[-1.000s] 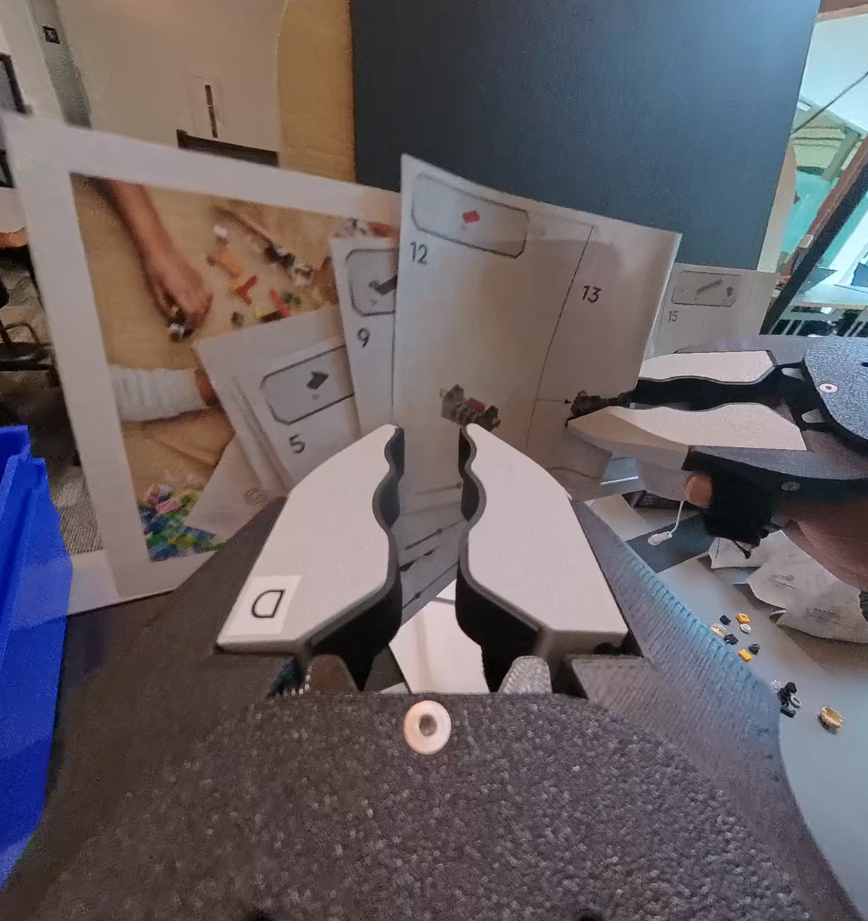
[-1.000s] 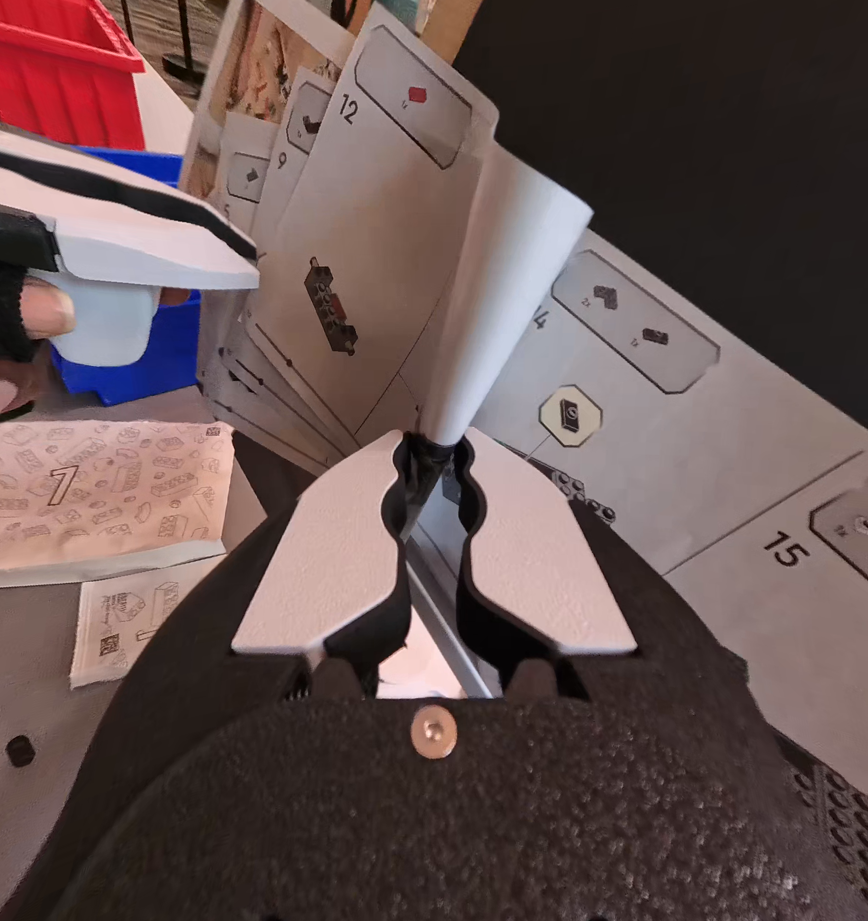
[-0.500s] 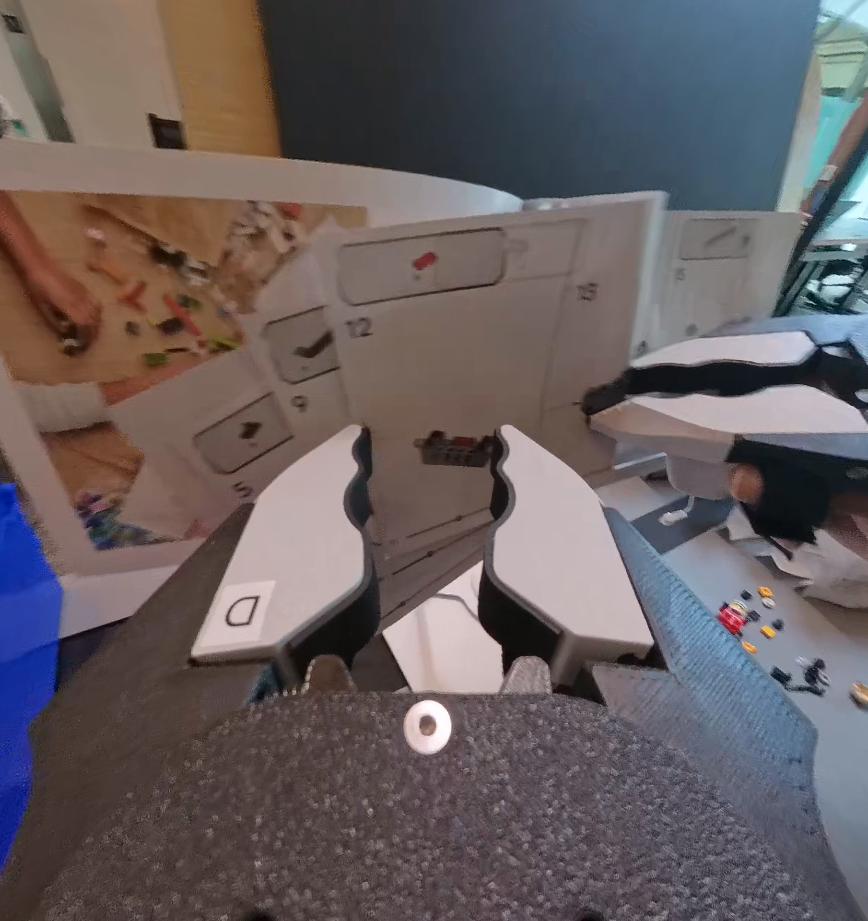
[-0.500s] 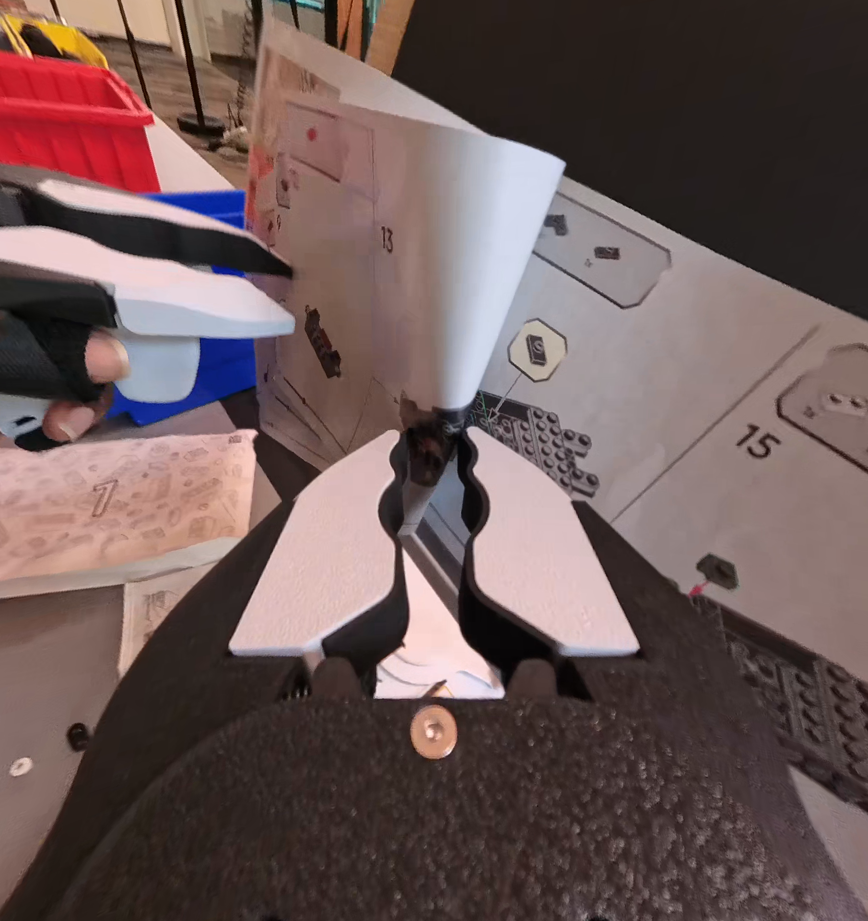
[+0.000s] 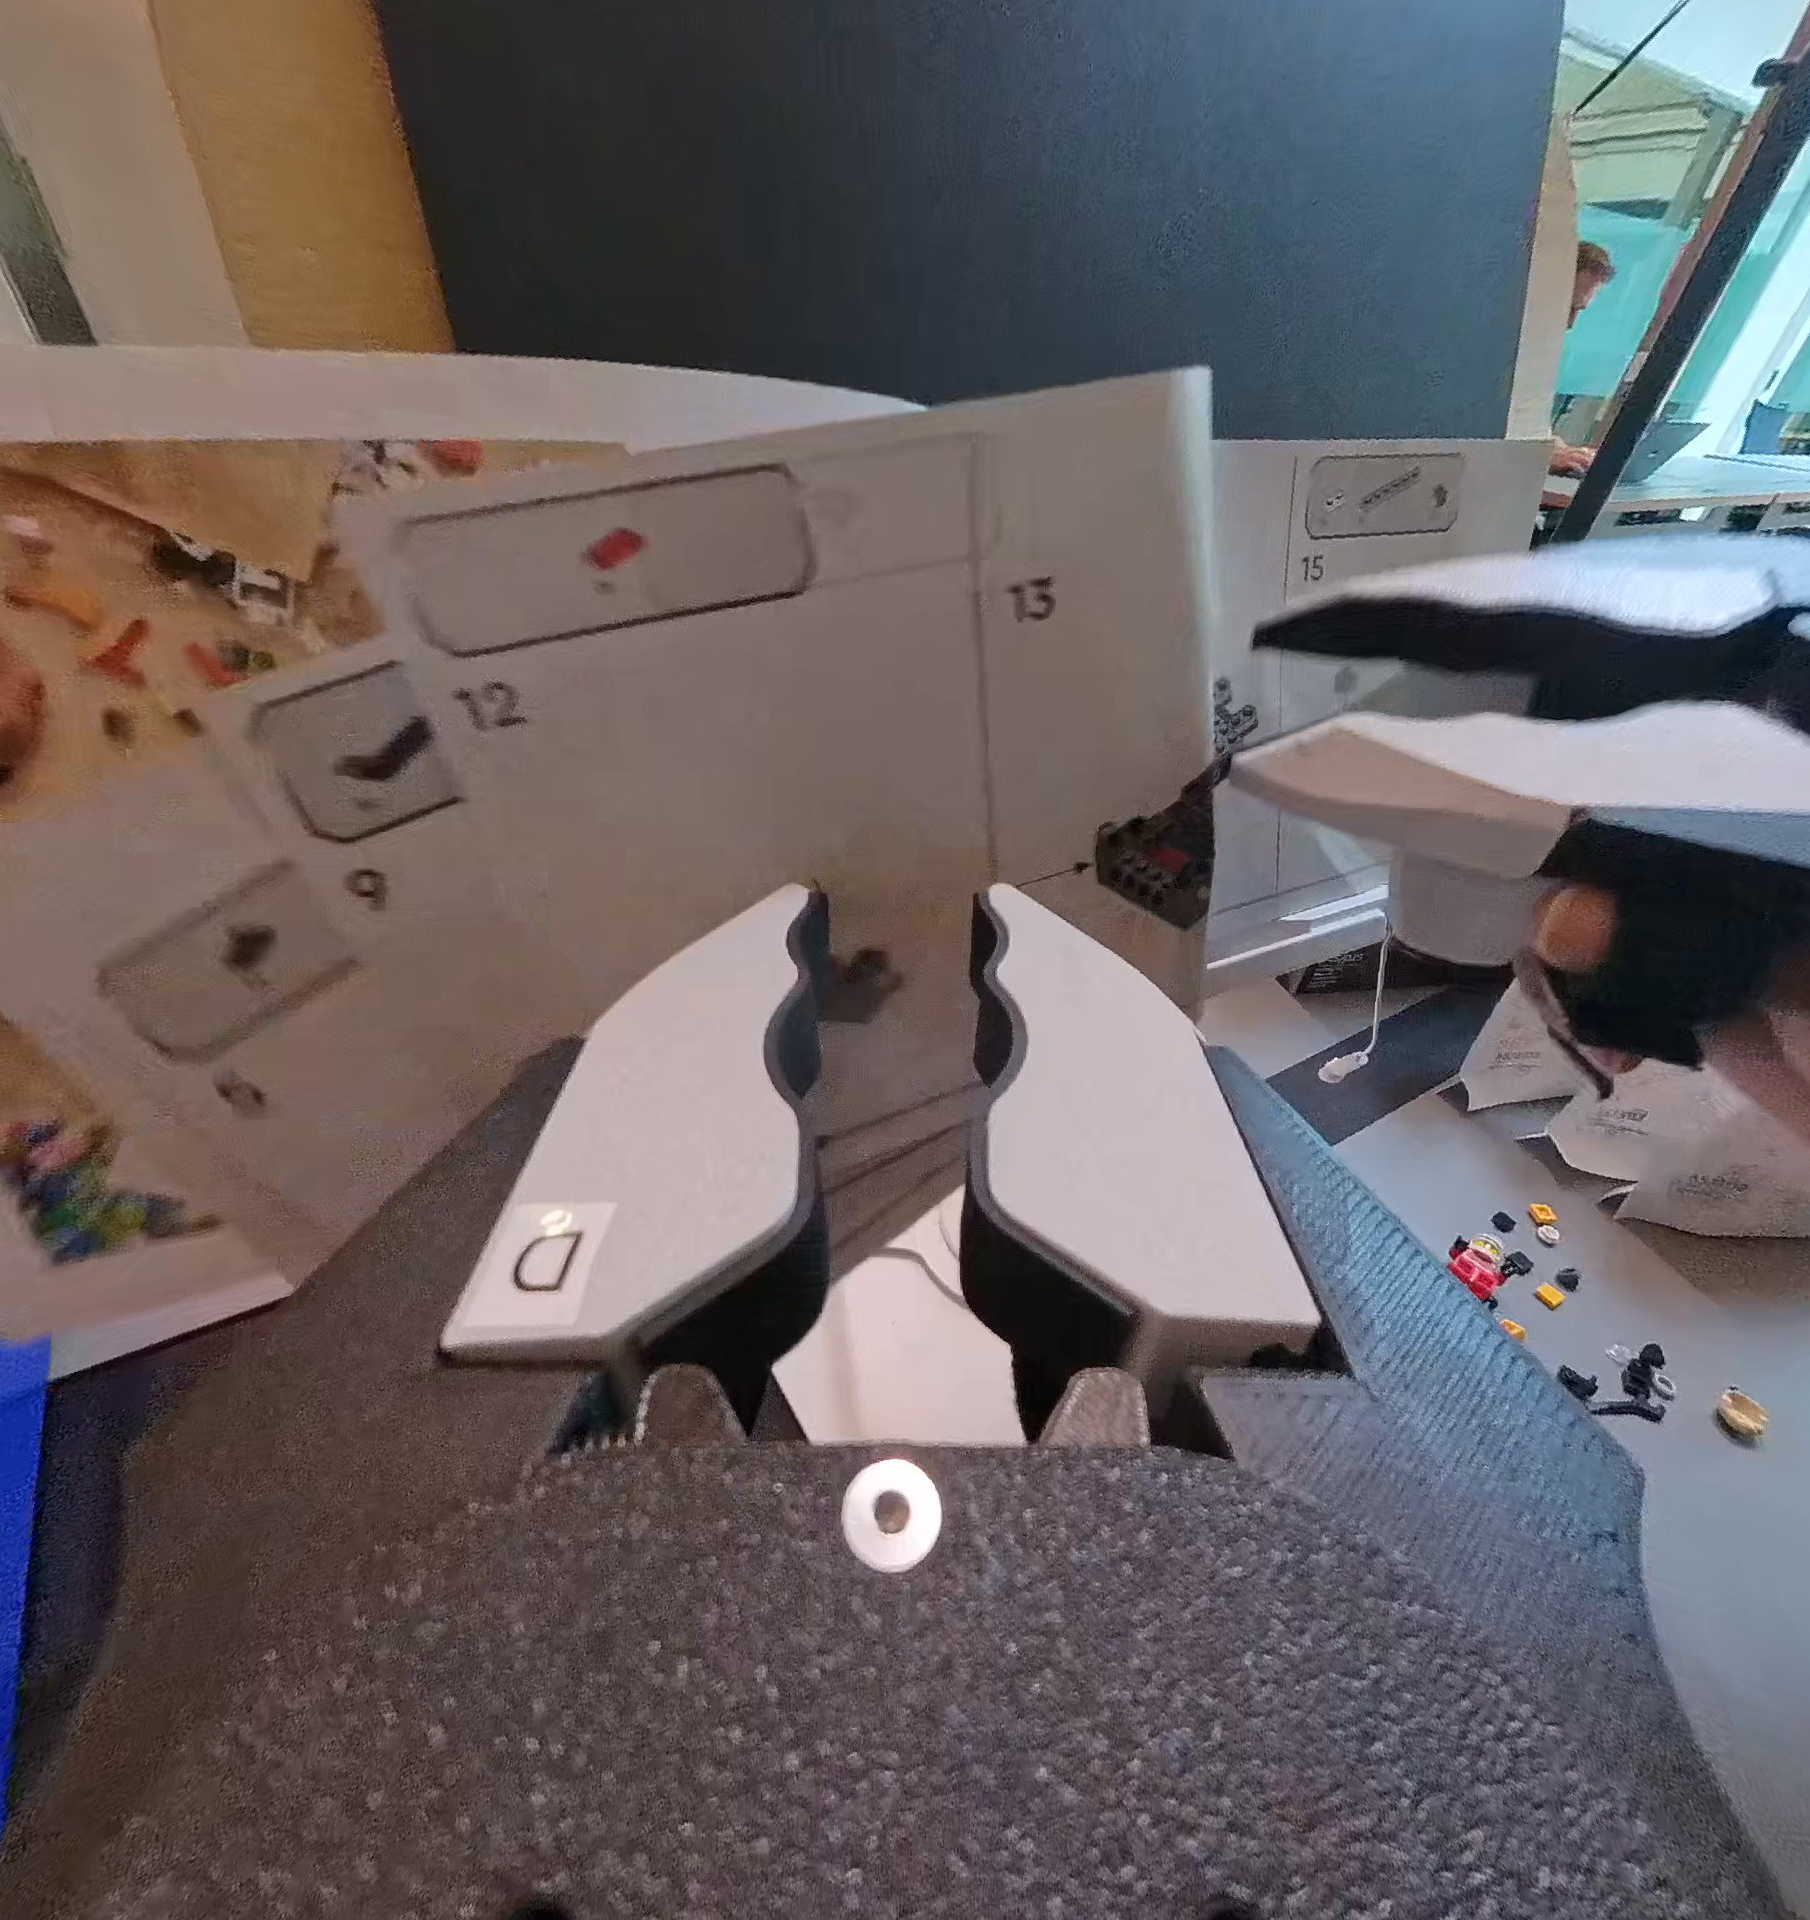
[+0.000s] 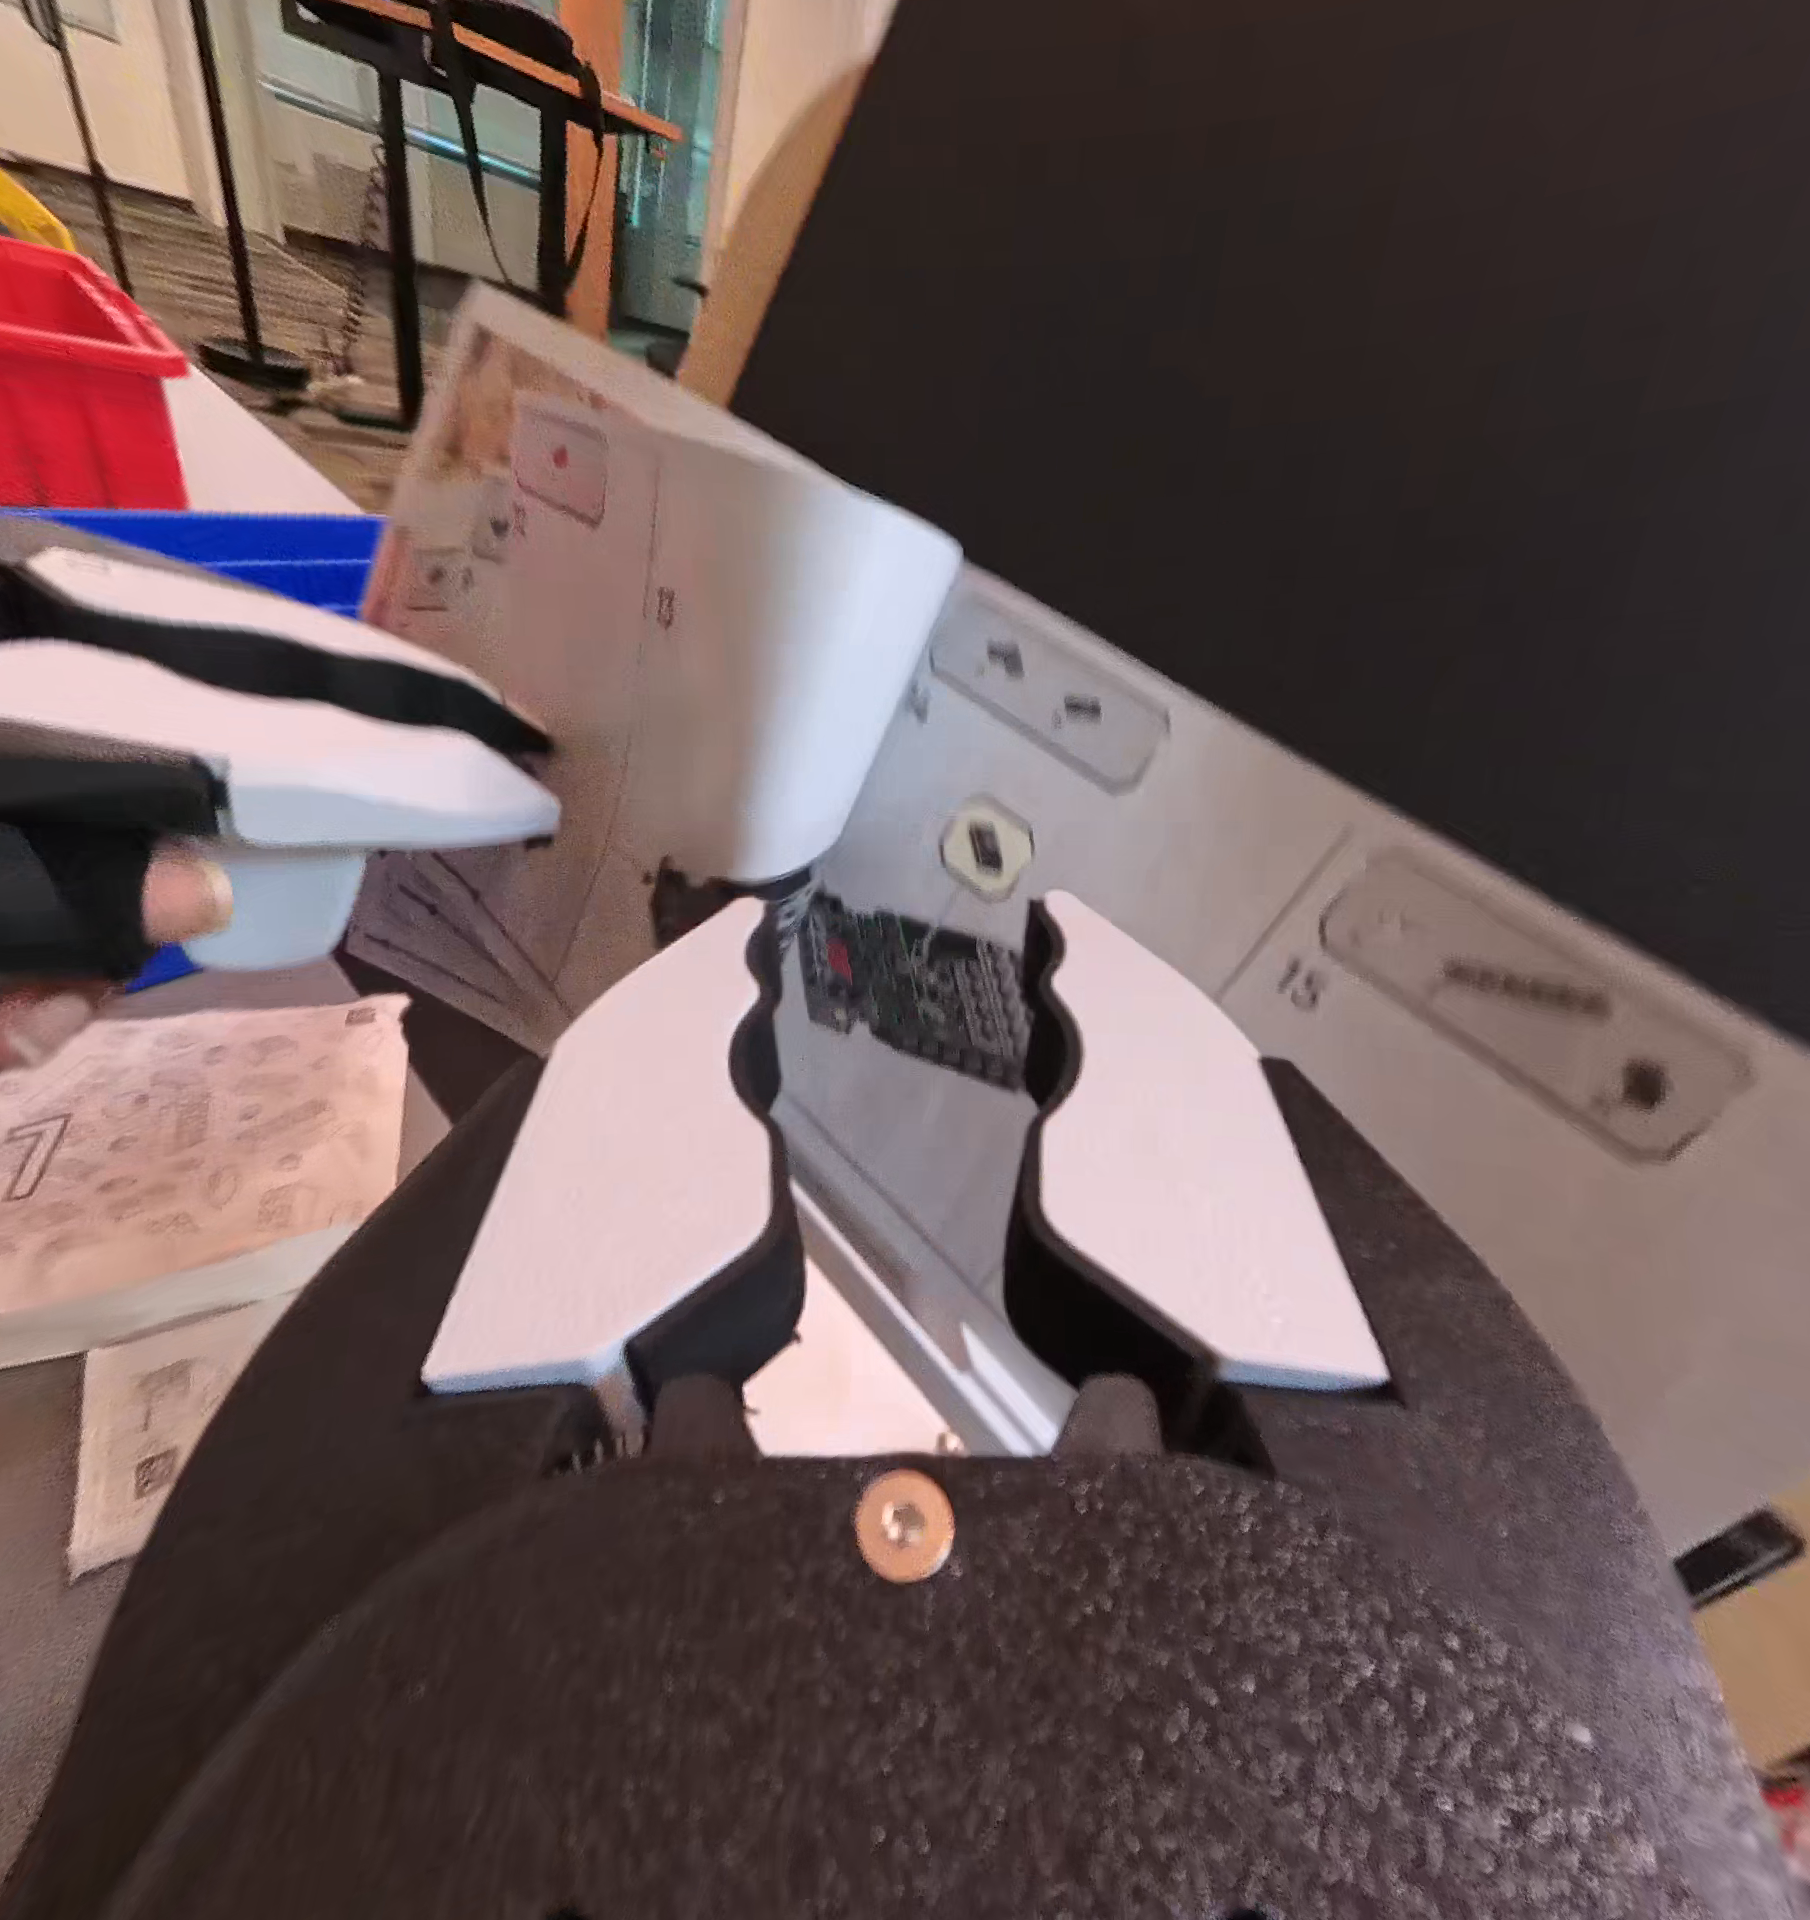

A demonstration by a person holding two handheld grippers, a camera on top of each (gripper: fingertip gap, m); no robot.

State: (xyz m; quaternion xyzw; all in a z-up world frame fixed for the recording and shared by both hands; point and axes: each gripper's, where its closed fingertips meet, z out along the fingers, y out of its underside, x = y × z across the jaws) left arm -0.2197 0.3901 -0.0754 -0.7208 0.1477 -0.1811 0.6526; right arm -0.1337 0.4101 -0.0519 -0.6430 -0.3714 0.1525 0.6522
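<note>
My left gripper (image 5: 896, 914) and right gripper (image 6: 901, 925), both parted, flank the instruction booklet's (image 5: 672, 790) raised page (image 6: 776, 686); it looks light, floppy, best pinched at its edge.

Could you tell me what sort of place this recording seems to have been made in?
Probably an office or lab workspace set up for toy-brick building: an open instruction booklet stands on a grey table, small loose brick pieces lie scattered, storage bins sit nearby, and desks stand beyond.

Two close wrist views, both facing the open booklet (image 5: 797, 727)
</note>
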